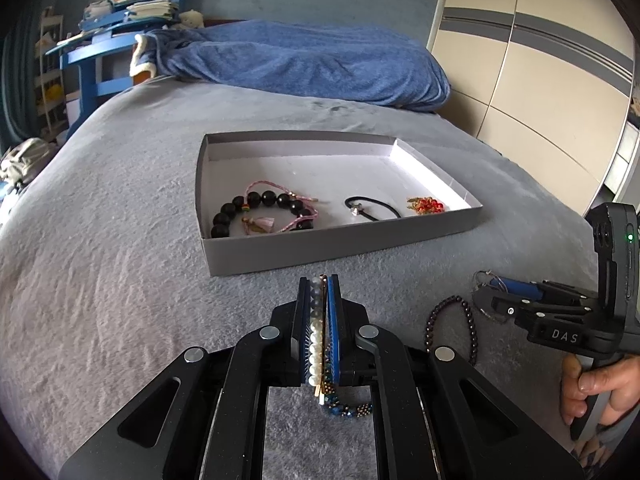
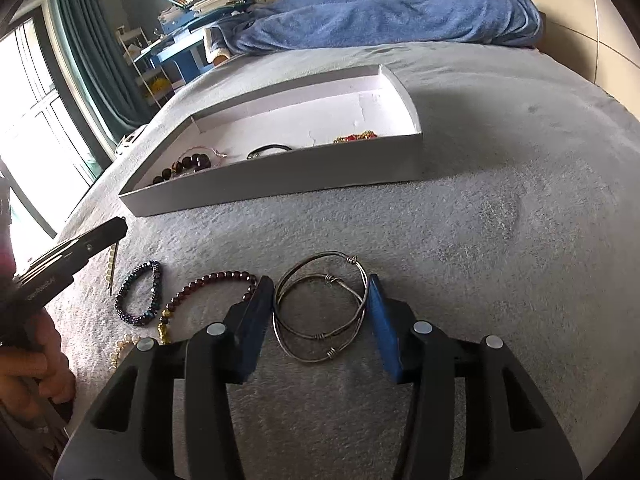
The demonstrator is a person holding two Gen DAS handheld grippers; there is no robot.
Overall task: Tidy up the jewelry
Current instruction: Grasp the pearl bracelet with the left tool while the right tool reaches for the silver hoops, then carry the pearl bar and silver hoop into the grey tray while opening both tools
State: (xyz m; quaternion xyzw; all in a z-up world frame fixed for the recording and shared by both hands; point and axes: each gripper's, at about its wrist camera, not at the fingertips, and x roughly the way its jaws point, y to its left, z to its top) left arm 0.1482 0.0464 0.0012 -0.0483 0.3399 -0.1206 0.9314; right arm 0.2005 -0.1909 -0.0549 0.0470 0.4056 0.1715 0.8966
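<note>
Left wrist view: the left tongs are clenching a pearl strand together with a thin gold piece, and a blue beaded bracelet is hanging beneath the pads, above the grey bed. The grey tray is lying ahead, toward the middle of the bed. In it, a black bead bracelet is sitting at the left end, a black cord in the middle and a red-and-gold piece at the right end. A dark red bead bracelet is lying on the bed beside the right tongs.

Right wrist view: the right tongs are bracketing two silver wire bangles lying on the bed; the left pad is sitting beside the wire, the right pad is meeting it, and a firm grasp cannot be confirmed. A person's hand is gripping the left handle.
</note>
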